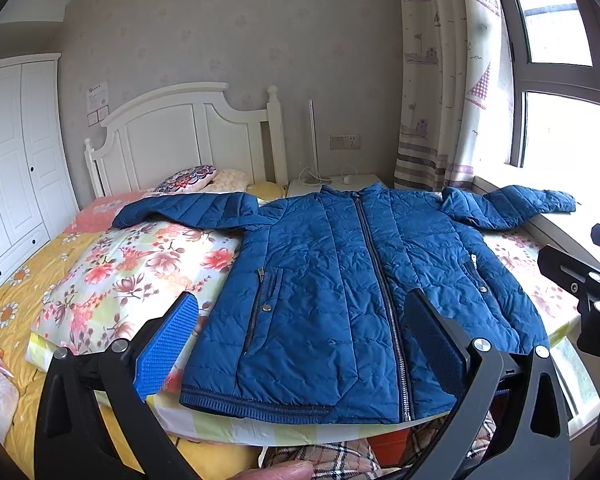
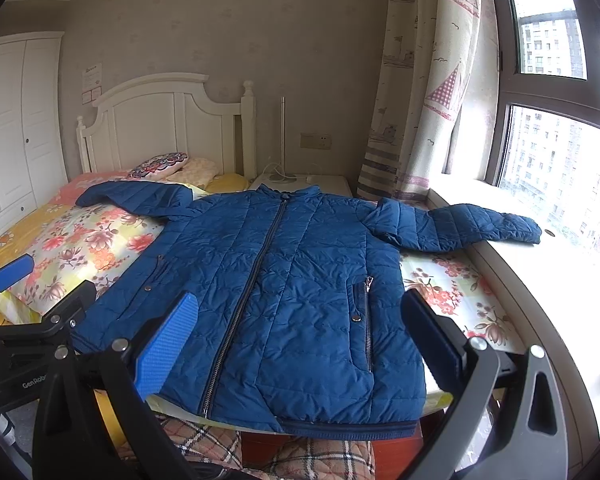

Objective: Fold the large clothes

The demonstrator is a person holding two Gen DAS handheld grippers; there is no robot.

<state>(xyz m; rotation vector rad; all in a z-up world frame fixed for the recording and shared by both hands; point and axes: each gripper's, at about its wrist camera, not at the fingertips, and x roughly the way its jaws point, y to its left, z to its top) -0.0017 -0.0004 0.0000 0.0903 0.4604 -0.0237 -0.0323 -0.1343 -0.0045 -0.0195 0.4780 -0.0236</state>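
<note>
A blue quilted jacket (image 1: 340,280) (image 2: 284,280) lies flat and zipped, front up, on a floral quilt (image 1: 132,264) (image 2: 80,244) on the bed. Its collar points at the headboard. One sleeve reaches left across the quilt, the other (image 2: 472,226) rests on the windowsill. My left gripper (image 1: 308,336) hovers open above the jacket's lower hem, nothing between its blue pads. My right gripper (image 2: 304,336) hangs open over the hem's right half, also empty. The left gripper (image 2: 12,272) shows at the left edge of the right wrist view, and the right gripper's black body at the right edge of the left wrist view.
A white headboard (image 1: 180,136) and pillows (image 1: 188,178) stand at the far end. A nightstand (image 2: 304,182) with a lamp sits by the curtain (image 2: 420,100). The windowsill (image 2: 560,264) runs along the right. A wardrobe (image 1: 16,160) is at left. Plaid fabric (image 2: 300,456) lies below the bed's near edge.
</note>
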